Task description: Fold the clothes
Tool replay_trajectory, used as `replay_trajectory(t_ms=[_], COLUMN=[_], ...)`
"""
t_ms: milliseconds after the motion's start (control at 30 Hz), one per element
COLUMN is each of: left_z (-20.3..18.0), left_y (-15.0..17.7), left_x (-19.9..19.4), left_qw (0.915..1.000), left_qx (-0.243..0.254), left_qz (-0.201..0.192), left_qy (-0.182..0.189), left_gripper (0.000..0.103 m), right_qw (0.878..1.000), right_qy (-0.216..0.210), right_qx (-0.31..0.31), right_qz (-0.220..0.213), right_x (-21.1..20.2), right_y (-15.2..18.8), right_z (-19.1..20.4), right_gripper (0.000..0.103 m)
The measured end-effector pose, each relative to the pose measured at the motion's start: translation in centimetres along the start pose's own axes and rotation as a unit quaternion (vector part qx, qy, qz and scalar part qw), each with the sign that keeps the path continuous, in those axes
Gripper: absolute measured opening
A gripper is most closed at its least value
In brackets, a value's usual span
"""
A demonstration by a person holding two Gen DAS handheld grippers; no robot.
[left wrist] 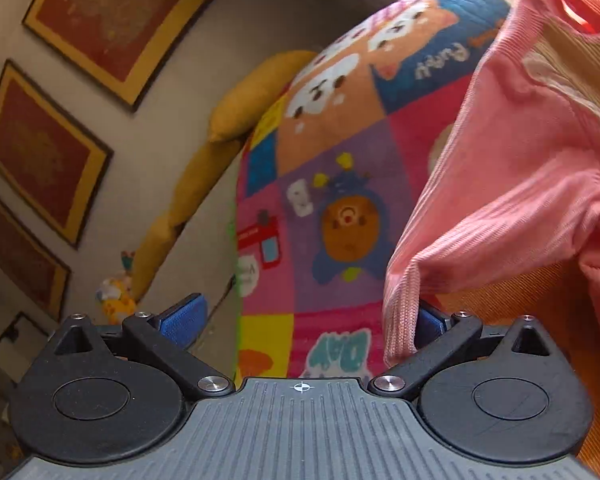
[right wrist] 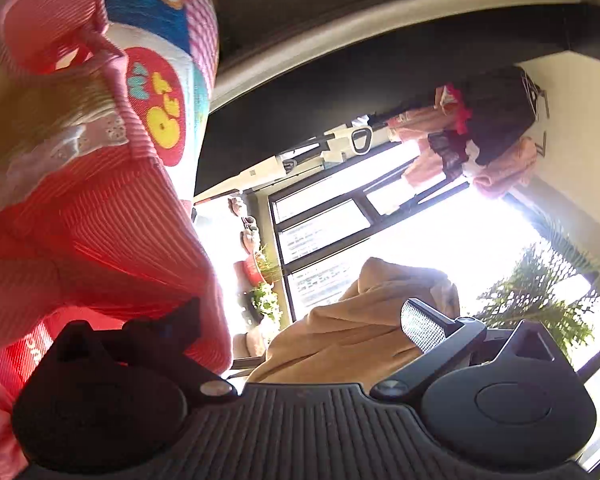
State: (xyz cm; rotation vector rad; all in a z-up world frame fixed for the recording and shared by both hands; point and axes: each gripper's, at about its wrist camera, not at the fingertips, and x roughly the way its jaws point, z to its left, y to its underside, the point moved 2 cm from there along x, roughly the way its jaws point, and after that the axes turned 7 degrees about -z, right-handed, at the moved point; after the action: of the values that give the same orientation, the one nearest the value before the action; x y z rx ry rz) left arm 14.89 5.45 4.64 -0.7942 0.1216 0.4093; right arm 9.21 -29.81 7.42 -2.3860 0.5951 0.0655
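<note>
Closest to me in the left wrist view, my left gripper (left wrist: 306, 318) stands wide, its two blue pads far apart. The pink ribbed garment (left wrist: 500, 184) hangs down over the right-hand pad, draped against it rather than pinched between the two. From there the cloth rises up the right side of the view, with a strip of pale lace near the top.

Behind the garment lies a bright cartoon-print blanket (left wrist: 340, 160), a patchwork of pink, purple, blue and orange squares. Past its edge sit yellow cushions (left wrist: 256, 96), and on the wall beyond hang three red pictures in gold frames (left wrist: 112, 20).

In the right wrist view, my right gripper (right wrist: 308, 320) is also spread wide. The same pink garment (right wrist: 100, 216) falls across the left-hand finger, covering its pad; the right-hand pad is bare. Just beyond the fingers a beige cloth (right wrist: 360, 328) is heaped. Farther off are green plants (right wrist: 540, 296) against a glaring window (right wrist: 420, 248), and clothes (right wrist: 480, 132) hang near the wall at the upper right.
</note>
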Motion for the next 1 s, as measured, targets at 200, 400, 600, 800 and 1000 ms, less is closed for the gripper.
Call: replay_trajectory(t_ms=[200, 400, 600, 800, 1000], left_z=[3.9, 2.0, -4.7, -9.3, -5.2], left_y=[3.0, 5.1, 5.0, 4.8, 3.5], left_x=[-4.7, -15.0, -22.1, -21.3, -16.6], left_qw=[0.9791, 0.9442, 0.9232, 0.9468, 0.9785], left_qx=[-0.132, -0.121, -0.013, 0.059, -0.025], left_qz=[-0.005, -0.076, -0.117, -0.104, -0.075], left_qy=[0.154, 0.297, 0.366, 0.299, 0.191], left_gripper=[0.103, 0.103, 0.103, 0.103, 0.103], right_qw=[0.974, 0.949, 0.927, 0.956, 0.951], right_qy=[-0.175, -0.286, -0.36, -0.25, -0.208], right_qx=[0.142, 0.13, 0.109, 0.155, 0.227], right_qz=[0.037, -0.014, -0.013, -0.02, -0.025], right_x=[-3.7, -12.7, -17.4, -14.8, -14.4], right_y=[4.0, 7.1, 7.4, 5.8, 5.6], right_z=[-2.7, 0.5, 6.1, 6.1, 3.5], right_gripper=[0.103, 0.103, 0.103, 0.103, 0.103])
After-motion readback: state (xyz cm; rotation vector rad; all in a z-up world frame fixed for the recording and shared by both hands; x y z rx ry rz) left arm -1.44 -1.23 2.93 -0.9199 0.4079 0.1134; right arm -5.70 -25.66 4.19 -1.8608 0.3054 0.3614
